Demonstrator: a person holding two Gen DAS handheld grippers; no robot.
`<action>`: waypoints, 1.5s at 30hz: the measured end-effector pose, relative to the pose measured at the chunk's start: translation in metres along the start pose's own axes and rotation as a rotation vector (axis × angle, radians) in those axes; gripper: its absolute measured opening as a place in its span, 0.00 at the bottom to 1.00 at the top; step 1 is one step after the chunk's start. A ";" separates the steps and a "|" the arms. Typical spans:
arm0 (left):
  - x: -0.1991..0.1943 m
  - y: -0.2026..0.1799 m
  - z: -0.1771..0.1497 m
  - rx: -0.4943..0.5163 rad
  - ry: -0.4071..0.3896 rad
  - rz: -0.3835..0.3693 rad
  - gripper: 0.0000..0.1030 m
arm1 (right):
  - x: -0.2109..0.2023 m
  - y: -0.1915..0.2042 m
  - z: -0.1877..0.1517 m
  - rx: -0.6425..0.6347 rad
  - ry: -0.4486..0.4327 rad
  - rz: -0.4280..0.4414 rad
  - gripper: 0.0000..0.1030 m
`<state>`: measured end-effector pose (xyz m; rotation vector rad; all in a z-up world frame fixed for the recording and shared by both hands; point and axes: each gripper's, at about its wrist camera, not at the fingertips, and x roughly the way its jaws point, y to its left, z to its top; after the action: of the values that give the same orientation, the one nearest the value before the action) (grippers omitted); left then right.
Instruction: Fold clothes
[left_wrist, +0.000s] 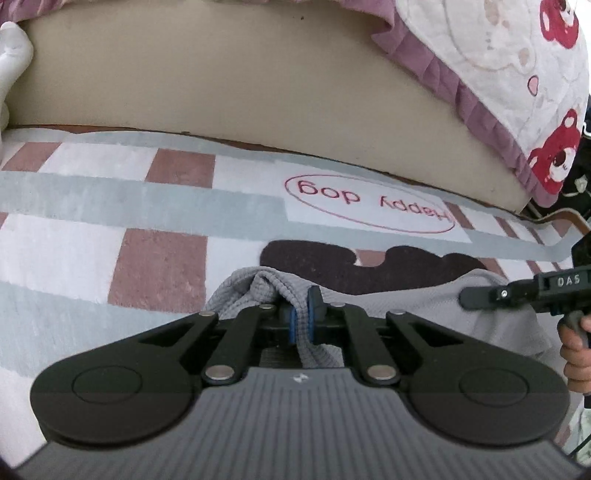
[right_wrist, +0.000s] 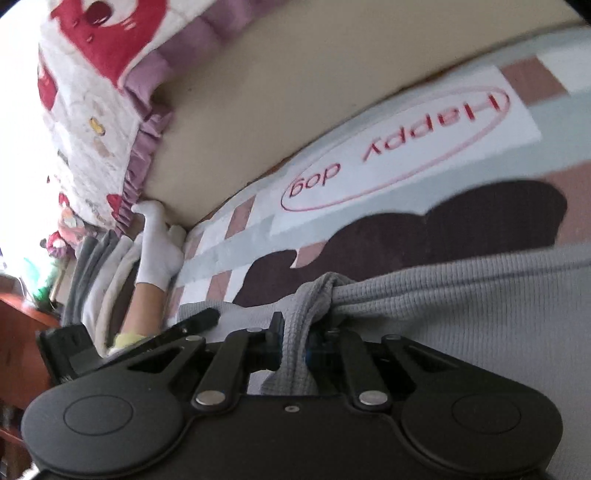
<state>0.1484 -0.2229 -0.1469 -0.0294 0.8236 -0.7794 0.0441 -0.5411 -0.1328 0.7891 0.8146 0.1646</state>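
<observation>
Both my left tool (left_wrist: 302, 317) and right tool (right_wrist: 293, 347) are clenched on bunched folds of the grey waffle-knit garment (right_wrist: 461, 314), so uneven pulling could slip a fold free or skew the crease.

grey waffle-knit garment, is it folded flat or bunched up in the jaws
Bunched up. The grey waffle-knit garment is gathered into ridges where the left gripper and right gripper each pinch it; the rest lies spread on the checked rug.

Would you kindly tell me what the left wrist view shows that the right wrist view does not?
Only the left wrist view shows the right gripper from outside, at the grey garment's edge. Only the right wrist view shows a white-gloved hand by the bed and folded clothes beside it. Both show a shut gripper pinching grey waffle fabric, the "Happy dog" rug and the beige bed base.
</observation>
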 end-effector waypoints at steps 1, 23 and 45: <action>0.002 0.003 -0.001 -0.021 0.011 0.000 0.09 | 0.001 0.001 0.000 -0.020 -0.006 -0.018 0.13; 0.007 0.044 0.016 -0.235 0.058 -0.072 0.18 | -0.054 0.002 -0.034 0.047 0.093 -0.137 0.08; -0.072 -0.051 -0.022 0.163 0.207 -0.250 0.56 | -0.094 0.024 -0.057 0.021 0.051 -0.211 0.37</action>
<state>0.0719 -0.2088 -0.1001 0.0963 0.9614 -1.0971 -0.0575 -0.5312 -0.0852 0.7156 0.9431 -0.0125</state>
